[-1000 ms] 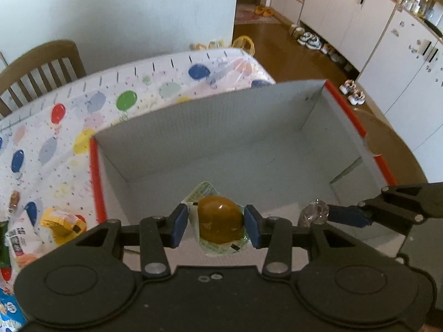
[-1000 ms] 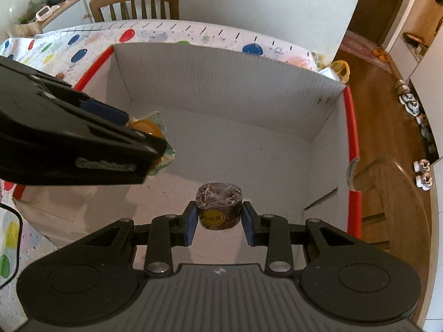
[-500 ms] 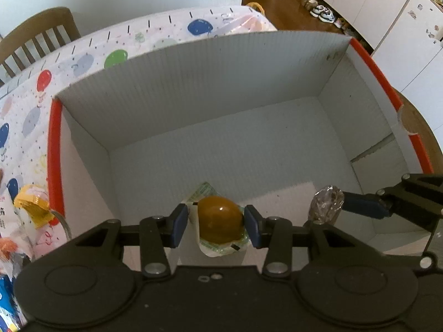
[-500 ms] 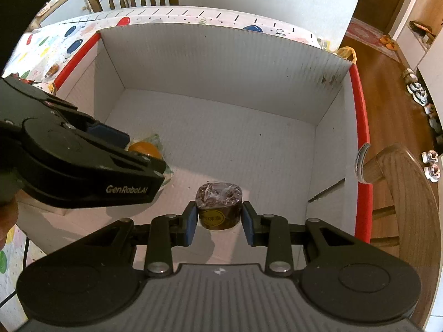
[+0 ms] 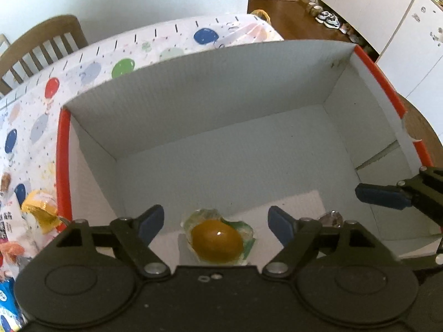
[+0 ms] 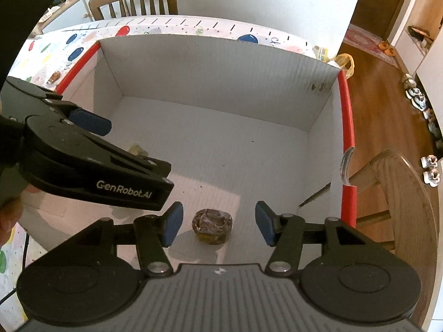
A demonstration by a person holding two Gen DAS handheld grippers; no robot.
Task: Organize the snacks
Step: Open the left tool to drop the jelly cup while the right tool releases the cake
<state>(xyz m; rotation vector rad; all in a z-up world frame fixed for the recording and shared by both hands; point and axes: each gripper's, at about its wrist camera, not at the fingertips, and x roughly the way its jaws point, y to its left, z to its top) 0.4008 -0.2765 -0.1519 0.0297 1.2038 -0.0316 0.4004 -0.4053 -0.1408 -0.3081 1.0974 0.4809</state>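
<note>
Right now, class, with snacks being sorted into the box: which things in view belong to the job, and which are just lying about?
Part of the job:
box
orange jelly cup
brown wrapped cake
left gripper, jaws open
right gripper, jaws open
yellow snack outside the box

Lying about:
chair
shoes
cabinets

left hand-held gripper agape, right hand-held gripper agape

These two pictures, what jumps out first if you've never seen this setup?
A big white cardboard box with red edges fills both views. On its floor near the front lie an amber jelly cup and a brown wrapped cake, each between wide-open blue-tipped jaws of the left gripper and right gripper. The balloon-print tablecloth lies behind.
</note>
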